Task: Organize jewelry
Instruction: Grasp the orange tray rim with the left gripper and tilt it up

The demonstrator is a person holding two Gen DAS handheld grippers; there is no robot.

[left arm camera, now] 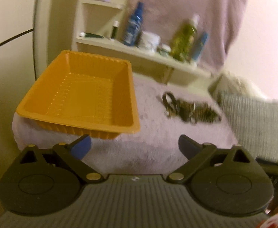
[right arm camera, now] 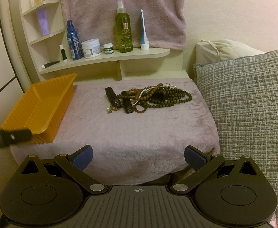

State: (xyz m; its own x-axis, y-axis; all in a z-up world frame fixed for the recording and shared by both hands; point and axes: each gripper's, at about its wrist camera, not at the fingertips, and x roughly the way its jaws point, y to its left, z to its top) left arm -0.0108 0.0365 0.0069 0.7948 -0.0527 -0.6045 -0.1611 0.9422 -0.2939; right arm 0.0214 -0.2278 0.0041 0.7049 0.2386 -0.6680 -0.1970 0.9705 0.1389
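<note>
1. We judge the task barely begun: the jewelry pile [right arm camera: 148,97] of bead strands and watches lies heaped on the mauve cloth [right arm camera: 120,133], well apart from the empty orange tray [right arm camera: 38,110] at the cloth's left edge
2. Our left gripper [left arm camera: 134,146] and right gripper [right arm camera: 138,156] both hang with fingers spread, holding nothing
3. Next, we must reach the heap and pinch one piece free of the tangle

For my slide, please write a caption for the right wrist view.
Open right gripper faces tangled jewelry on the pink blanket, orange tray at left.
</note>
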